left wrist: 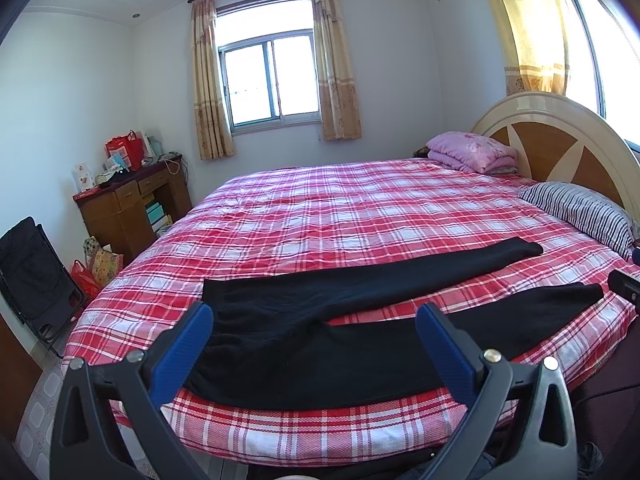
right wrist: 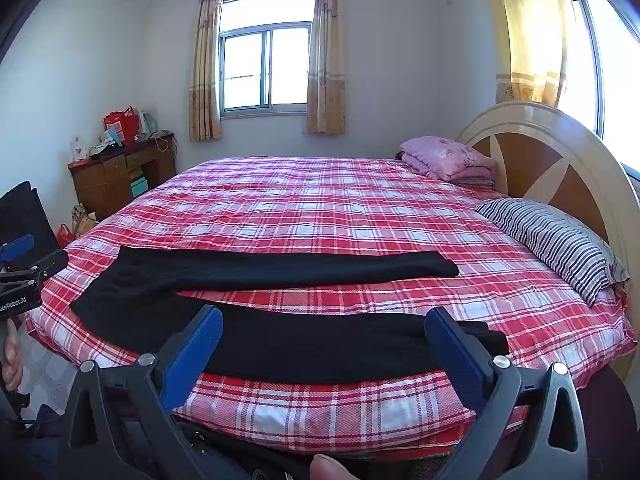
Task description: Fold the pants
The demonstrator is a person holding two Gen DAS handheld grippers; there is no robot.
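Note:
Black pants [left wrist: 320, 332] lie flat on the red plaid bed [left wrist: 340, 208], waist to the left, two legs spread in a V toward the right. My left gripper [left wrist: 314, 344] is open and empty, held above the near edge over the waist and near leg. In the right wrist view the pants [right wrist: 280, 300] lie the same way on the bed [right wrist: 340, 200]. My right gripper [right wrist: 324, 344] is open and empty over the near leg, by its cuff. The left gripper [right wrist: 20, 264] shows at the left edge of that view.
A striped pillow [left wrist: 580, 216] and folded pink bedding [left wrist: 472, 152] lie by the wooden headboard [left wrist: 560, 140] at the right. A cluttered wooden desk [left wrist: 128, 200], bags [left wrist: 100, 264] and a black folded frame [left wrist: 32, 276] stand on the floor at the left.

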